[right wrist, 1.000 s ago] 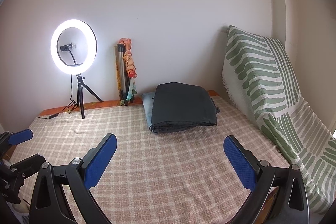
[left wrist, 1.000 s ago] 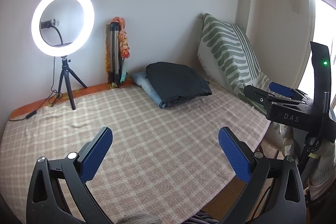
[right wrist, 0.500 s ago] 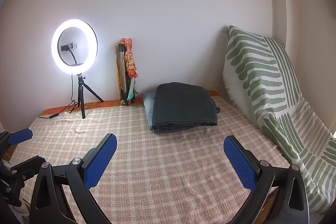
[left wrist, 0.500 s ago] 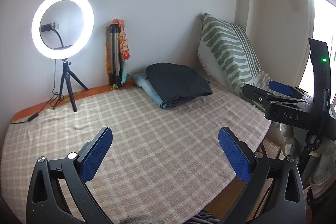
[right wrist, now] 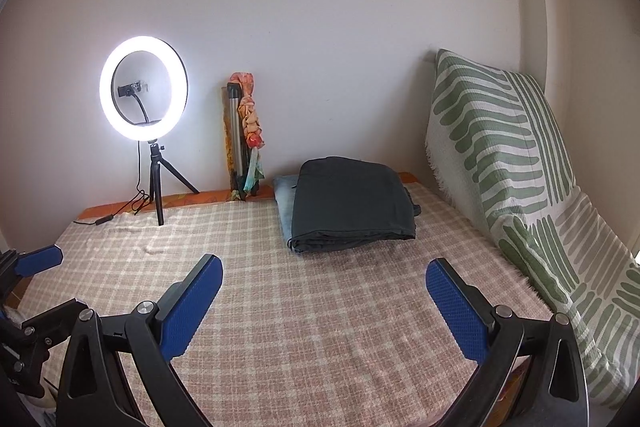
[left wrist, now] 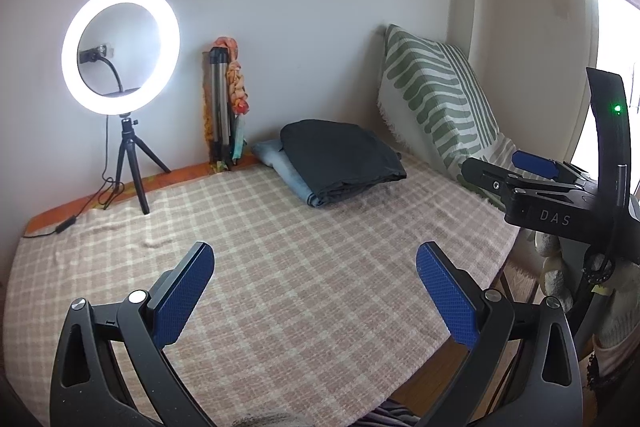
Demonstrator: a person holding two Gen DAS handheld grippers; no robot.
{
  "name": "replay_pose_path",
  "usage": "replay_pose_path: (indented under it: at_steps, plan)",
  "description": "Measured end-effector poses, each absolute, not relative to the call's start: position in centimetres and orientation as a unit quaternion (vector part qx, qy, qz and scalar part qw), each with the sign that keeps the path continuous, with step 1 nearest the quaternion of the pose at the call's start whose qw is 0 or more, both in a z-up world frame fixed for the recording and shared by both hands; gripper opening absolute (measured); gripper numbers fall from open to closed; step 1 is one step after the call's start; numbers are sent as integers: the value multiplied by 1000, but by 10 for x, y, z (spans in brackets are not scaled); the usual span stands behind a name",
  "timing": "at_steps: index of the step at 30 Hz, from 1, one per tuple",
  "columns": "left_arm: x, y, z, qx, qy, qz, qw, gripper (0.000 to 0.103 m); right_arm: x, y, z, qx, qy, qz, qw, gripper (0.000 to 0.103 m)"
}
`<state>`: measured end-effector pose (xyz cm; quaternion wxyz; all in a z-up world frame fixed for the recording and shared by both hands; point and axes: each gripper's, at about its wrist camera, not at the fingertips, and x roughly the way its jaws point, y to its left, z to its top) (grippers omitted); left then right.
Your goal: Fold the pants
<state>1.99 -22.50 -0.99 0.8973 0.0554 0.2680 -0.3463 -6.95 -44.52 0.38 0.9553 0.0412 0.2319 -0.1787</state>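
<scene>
Folded dark grey pants lie on top of folded light blue jeans at the far side of the checked bedspread. The stack also shows in the right wrist view, dark pants over blue jeans. My left gripper is open and empty, well short of the stack. My right gripper is open and empty, also short of it, and shows at the right of the left wrist view.
A lit ring light on a small tripod stands at the back left, its cable on the bed. A folded tripod with a cloth leans on the wall. A green-striped cushion lines the right side.
Both grippers have drifted slightly back and down; the scene sits a little higher in view. Both stay open and empty. The pants have not moved.
</scene>
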Motion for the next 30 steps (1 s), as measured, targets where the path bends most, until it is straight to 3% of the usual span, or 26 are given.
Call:
replay_pose_path:
  at_steps: [30]
  plan:
    - [18,-224,-10,58,262,-345,899,102,-67,-443,1,40,236,-170,956,103]
